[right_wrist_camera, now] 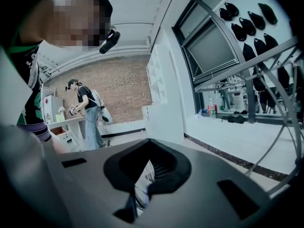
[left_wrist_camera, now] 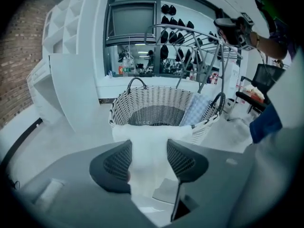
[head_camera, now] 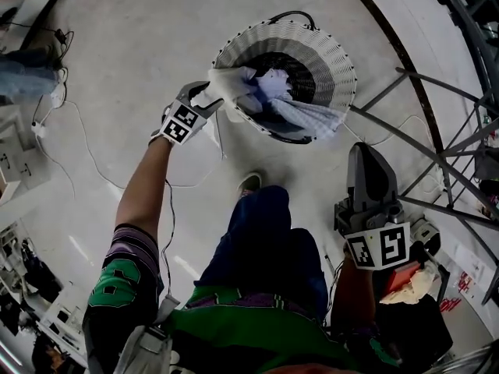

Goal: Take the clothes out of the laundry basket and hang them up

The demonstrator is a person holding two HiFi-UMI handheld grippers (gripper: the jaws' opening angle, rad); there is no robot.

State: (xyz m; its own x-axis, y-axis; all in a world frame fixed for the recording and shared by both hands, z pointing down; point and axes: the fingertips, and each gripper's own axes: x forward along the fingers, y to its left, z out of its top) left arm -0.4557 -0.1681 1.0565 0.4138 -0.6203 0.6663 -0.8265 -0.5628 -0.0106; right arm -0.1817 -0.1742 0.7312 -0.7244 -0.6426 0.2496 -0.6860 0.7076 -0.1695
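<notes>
Clothes (head_camera: 274, 92) in laundry basket (head_camera: 331, 51) | left claw (left_wrist_camera: 148, 159) spread, white garment (left_wrist_camera: 151, 133) between its jaws | right claw (right_wrist_camera: 149, 175) closed

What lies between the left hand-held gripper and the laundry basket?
A white garment, draped over the basket rim, reaches between the parted jaws; left gripper view.

Green top (head_camera: 249, 329) in shot, and a striped sleeve (head_camera: 132, 248) banded in purple, black and white. There are the blue trousers (head_camera: 261, 240), and one pale shoe (head_camera: 249, 182). The left gripper (head_camera: 209, 97) is a grey shell with dark ribbed pads (left_wrist_camera: 116, 160), the right gripper (head_camera: 365, 153) dark grey. Both carry black-and-white marker cubes (head_camera: 379, 246).
</notes>
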